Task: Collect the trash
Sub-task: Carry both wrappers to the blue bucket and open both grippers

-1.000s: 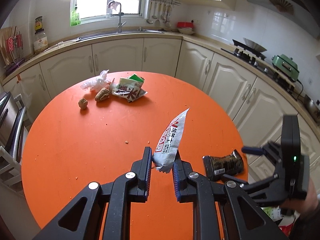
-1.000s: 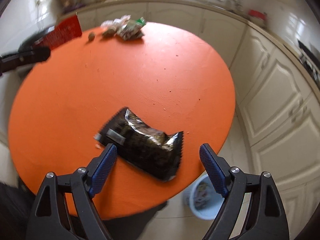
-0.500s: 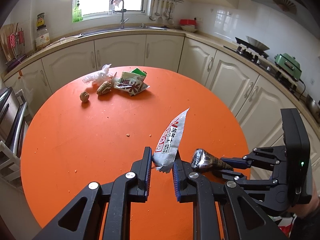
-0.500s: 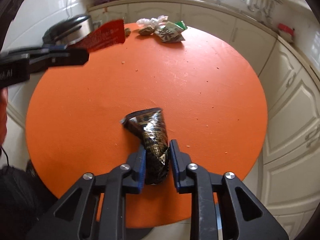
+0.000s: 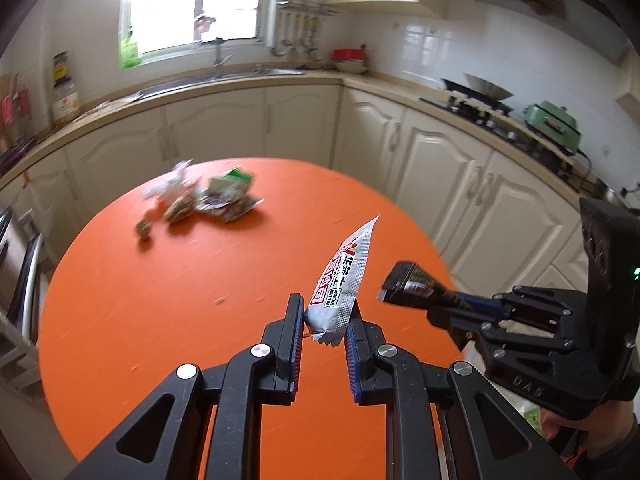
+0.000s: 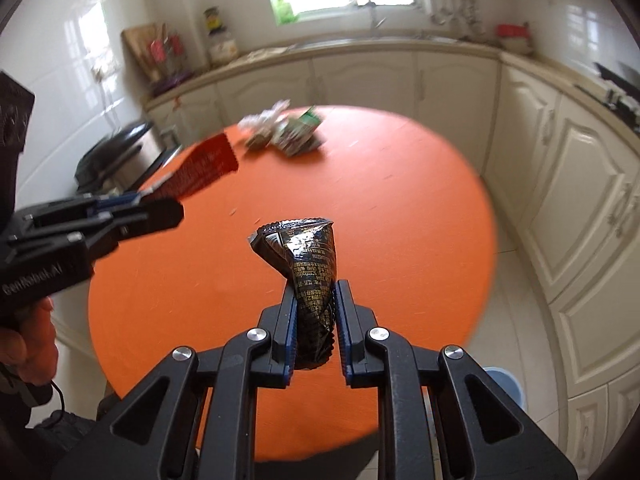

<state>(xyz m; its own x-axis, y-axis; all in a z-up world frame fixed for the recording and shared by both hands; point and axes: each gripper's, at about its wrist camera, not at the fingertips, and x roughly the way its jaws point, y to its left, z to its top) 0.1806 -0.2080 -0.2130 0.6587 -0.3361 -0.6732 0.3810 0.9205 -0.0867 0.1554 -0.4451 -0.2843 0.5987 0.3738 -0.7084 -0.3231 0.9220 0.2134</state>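
Left hand-held gripper [image 5: 323, 334]: jaws closed on the lower end of a white sachet [image 5: 342, 284], which stands tilted above the orange counter [image 5: 160, 320]. Right hand-held gripper [image 6: 314, 330]: jaws clamped on a crumpled black wrapper [image 6: 306, 256], held clear of the counter, its wide end up. More trash [image 5: 200, 200] lies in a blurred heap at the counter's far side. A blue bin [image 6: 502, 384] stands on the floor beside the counter.

Black left tool [image 5: 322, 330] with blue pads [image 5: 298, 336], silver screws.
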